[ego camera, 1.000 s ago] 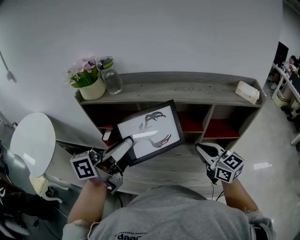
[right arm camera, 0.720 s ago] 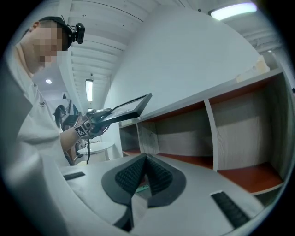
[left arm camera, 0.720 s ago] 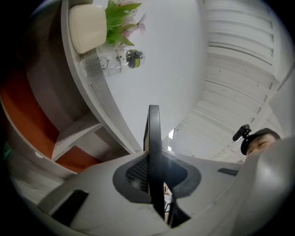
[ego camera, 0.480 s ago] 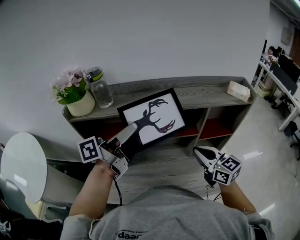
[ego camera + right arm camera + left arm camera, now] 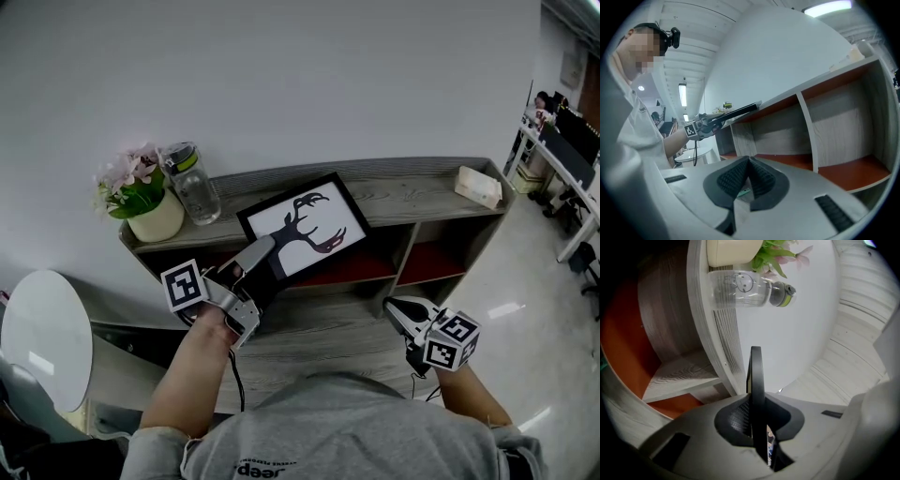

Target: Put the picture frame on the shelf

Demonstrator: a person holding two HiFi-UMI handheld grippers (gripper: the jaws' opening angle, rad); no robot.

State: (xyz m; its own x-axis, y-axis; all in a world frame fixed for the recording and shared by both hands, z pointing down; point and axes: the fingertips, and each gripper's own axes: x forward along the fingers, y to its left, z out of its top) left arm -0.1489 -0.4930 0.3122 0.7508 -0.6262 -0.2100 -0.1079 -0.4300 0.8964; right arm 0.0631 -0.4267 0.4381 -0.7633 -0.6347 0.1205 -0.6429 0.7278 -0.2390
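A second ago the picture frame (image 5: 305, 225) hung lower, in front of the open compartments. Now it has come up level with the top board of the shelf (image 5: 412, 192), its far half over that board, right of the bottle (image 5: 192, 187) and the flower pot (image 5: 155, 220). It has also turned flatter, the deer print facing up. The left gripper (image 5: 258, 258) is clamped on the frame's near corner, pads pressed on both faces (in its own view only the thin black edge shows). The right gripper (image 5: 403, 311) has hardly shifted; it hangs in front of the lower shelf, jaws together with nothing between them.

The near corner of the frame is covered by the left gripper. The frame hides part of the middle compartment. Whether its underside touches the top board, I cannot tell.
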